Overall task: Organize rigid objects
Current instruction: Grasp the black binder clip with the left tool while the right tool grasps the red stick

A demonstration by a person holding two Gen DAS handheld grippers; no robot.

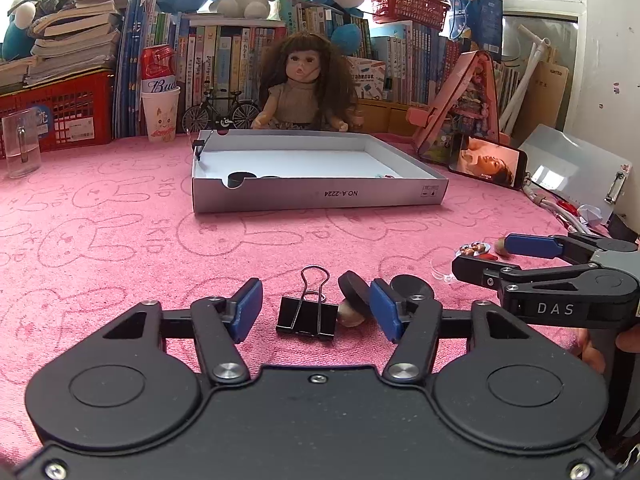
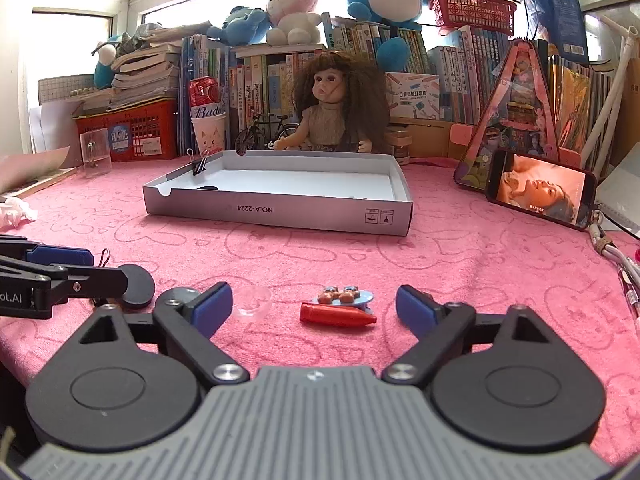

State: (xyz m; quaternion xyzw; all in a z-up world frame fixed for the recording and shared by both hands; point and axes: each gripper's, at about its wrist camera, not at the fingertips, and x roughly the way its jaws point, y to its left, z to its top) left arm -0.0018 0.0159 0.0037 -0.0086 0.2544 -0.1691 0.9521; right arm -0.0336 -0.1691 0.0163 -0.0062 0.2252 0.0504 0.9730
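Note:
A black binder clip (image 1: 307,314) lies on the pink cloth between the fingers of my open left gripper (image 1: 316,310). A black disc (image 1: 354,292) leans on a brown shell (image 1: 351,315) by its right finger, with a second black disc (image 1: 412,287) behind. My right gripper (image 2: 314,308) is open around a red crayon-like piece (image 2: 338,315) and a blue figurine plate (image 2: 346,297). A clear plastic cap (image 2: 254,300) lies by its left finger. The shallow white box (image 1: 320,196) stands ahead, holding a black disc (image 1: 236,179) and a clipped binder clip (image 2: 199,166).
A doll (image 1: 304,84), toy bicycle (image 1: 222,114), paper cup (image 1: 160,114), and books line the back. A phone (image 2: 540,188) leans at the right with a pink triangular box (image 2: 516,120). A clear glass (image 1: 20,146) stands at the left. Cables and pens (image 2: 628,280) lie at the right edge.

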